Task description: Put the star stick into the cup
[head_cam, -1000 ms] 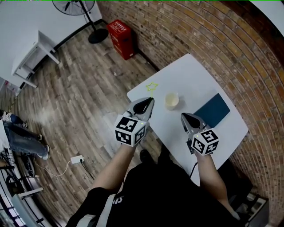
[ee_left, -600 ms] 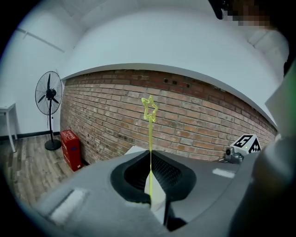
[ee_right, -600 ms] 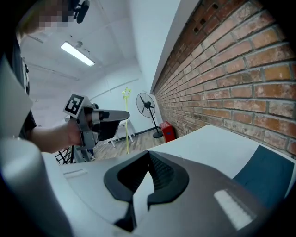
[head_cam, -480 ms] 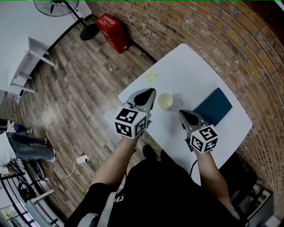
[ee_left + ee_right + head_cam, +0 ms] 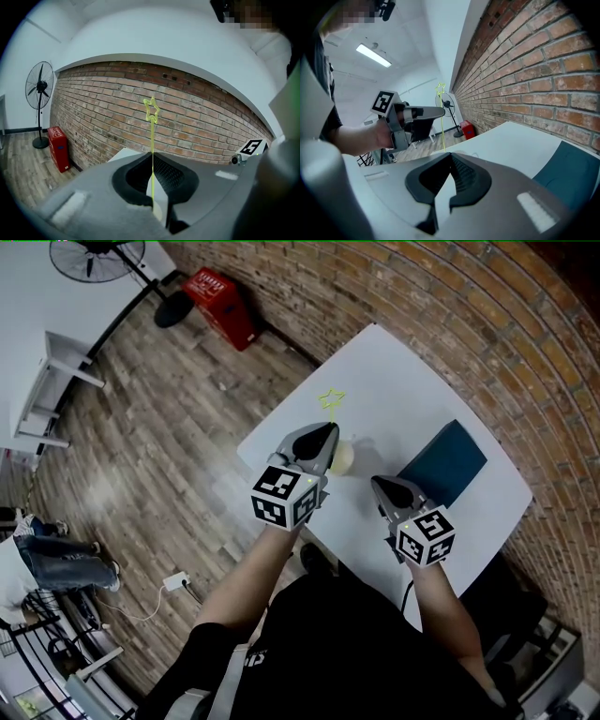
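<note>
My left gripper (image 5: 322, 441) is shut on the thin yellow-green star stick, whose star (image 5: 330, 399) stands above the jaws. In the left gripper view the stick (image 5: 152, 154) rises upright from between the closed jaws to its star (image 5: 151, 109). The gripper's tip sits at the left side of the pale cup (image 5: 341, 457) and hides part of it. The cup stands upright on the white table (image 5: 403, 381). My right gripper (image 5: 382, 487) hovers to the right of the cup, shut and holding nothing. From the right gripper view I see the left gripper (image 5: 423, 112) holding the stick (image 5: 442, 126).
A dark teal book (image 5: 443, 463) lies on the table to the right of the cup, close to my right gripper. The table's left edge runs just under the left gripper. A red crate (image 5: 218, 306) and a fan (image 5: 98, 255) stand on the wooden floor beyond.
The left gripper has carried the star stick rightward, from beside the table's edge to right against the cup. The right gripper has sunk slightly.
</note>
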Tool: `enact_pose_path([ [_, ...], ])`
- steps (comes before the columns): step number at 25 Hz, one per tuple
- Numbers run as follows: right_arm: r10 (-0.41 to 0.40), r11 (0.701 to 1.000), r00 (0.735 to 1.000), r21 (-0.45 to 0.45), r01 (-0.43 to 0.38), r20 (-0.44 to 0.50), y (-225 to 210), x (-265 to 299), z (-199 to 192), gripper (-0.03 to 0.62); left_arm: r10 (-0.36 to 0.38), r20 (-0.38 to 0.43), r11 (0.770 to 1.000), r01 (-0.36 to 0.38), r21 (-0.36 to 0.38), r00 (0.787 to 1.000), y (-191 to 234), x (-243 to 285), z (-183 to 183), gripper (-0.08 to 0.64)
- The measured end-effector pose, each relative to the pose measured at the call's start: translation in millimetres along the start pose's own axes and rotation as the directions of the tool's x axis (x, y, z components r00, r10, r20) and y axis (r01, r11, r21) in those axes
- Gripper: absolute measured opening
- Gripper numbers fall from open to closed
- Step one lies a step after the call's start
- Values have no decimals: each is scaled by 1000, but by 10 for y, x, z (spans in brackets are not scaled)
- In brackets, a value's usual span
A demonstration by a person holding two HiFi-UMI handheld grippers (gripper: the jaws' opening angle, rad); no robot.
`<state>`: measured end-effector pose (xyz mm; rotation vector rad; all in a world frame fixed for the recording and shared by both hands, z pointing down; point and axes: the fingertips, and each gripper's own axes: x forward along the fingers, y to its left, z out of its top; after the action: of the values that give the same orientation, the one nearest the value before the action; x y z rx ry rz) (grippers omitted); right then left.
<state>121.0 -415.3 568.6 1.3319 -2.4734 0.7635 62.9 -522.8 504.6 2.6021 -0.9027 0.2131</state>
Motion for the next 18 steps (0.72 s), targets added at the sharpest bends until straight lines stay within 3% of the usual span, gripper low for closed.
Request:
enact_pose_path([
  [10, -33, 998, 999, 51, 35, -25, -191, -107, -214, 0, 14, -11, 1000, -14, -4, 1000, 8, 245, -398, 9],
  [18, -17, 1000, 998, 10, 18, -54, -111, -95, -299, 0, 19, -94, 999, -23, -37, 995, 47, 318, -760, 14],
])
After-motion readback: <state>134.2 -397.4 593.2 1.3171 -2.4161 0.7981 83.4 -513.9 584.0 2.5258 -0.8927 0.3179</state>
